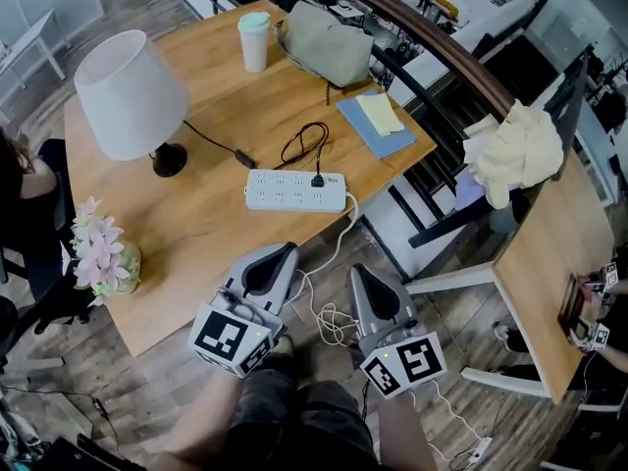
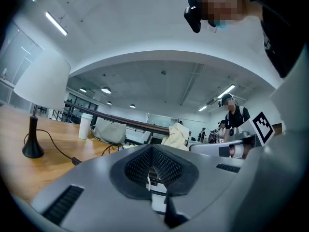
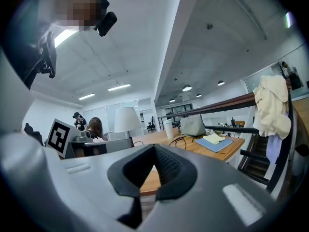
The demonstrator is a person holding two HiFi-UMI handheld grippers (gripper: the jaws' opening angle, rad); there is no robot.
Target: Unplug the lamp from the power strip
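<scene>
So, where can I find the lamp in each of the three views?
Head view: lamp at the upper left.
Left gripper view: lamp large, at the left side.
Right gripper view: lamp small and far, just left of centre.
Shared landmark: the white cup, to the right of the lamp in all three.

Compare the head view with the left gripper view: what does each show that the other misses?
Only the head view shows the white power strip with a black plug in it, and the pink flowers at the table edge. Only the left gripper view shows the ceiling lights and a standing person in the background; there the left tool covers the spot where the strip lies. Both show the lamp, its black cable, the white cup and the grey bag.
</scene>
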